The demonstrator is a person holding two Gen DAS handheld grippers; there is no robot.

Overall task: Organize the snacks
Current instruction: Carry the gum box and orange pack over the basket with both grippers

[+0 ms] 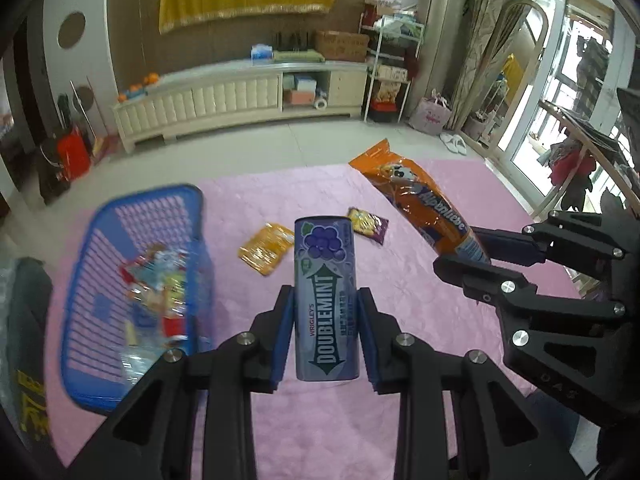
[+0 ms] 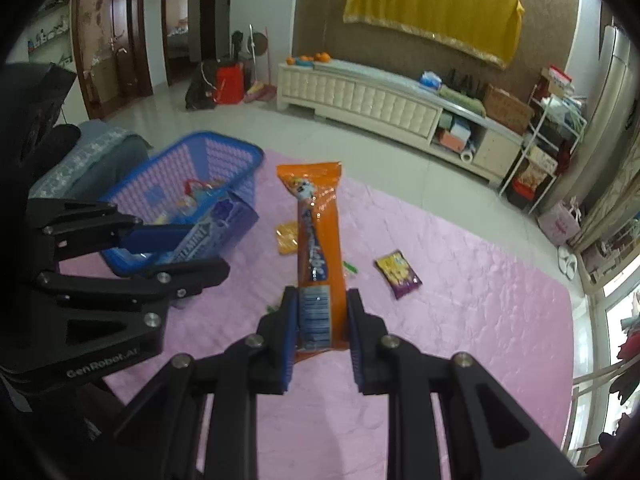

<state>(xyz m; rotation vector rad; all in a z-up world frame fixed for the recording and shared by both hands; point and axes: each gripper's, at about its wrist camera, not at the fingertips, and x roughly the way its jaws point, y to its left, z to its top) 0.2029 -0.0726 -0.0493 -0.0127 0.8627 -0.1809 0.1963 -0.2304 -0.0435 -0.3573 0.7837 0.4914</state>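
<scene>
My left gripper (image 1: 325,300) is shut on a purple Doublemint gum tin (image 1: 325,300), held upright above the pink cloth. My right gripper (image 2: 322,312) is shut on the lower end of a long orange candy pack (image 2: 316,232), which also shows in the left wrist view (image 1: 424,208). A blue plastic basket (image 1: 92,368) with several snack packets inside sits at the left; it also shows in the right wrist view (image 2: 240,152). The left gripper with the tin (image 2: 208,232) hovers in front of the basket. A yellow packet (image 1: 266,248) and a purple-yellow packet (image 1: 368,224) lie on the cloth.
A pink cloth (image 1: 320,420) covers the table. In the right wrist view the yellow packet (image 2: 286,238), purple-yellow packet (image 2: 398,274) and small green bits (image 2: 350,267) lie on it. A grey padded seat (image 2: 92,152) stands beyond the basket. A white cabinet (image 1: 200,100) lines the far wall.
</scene>
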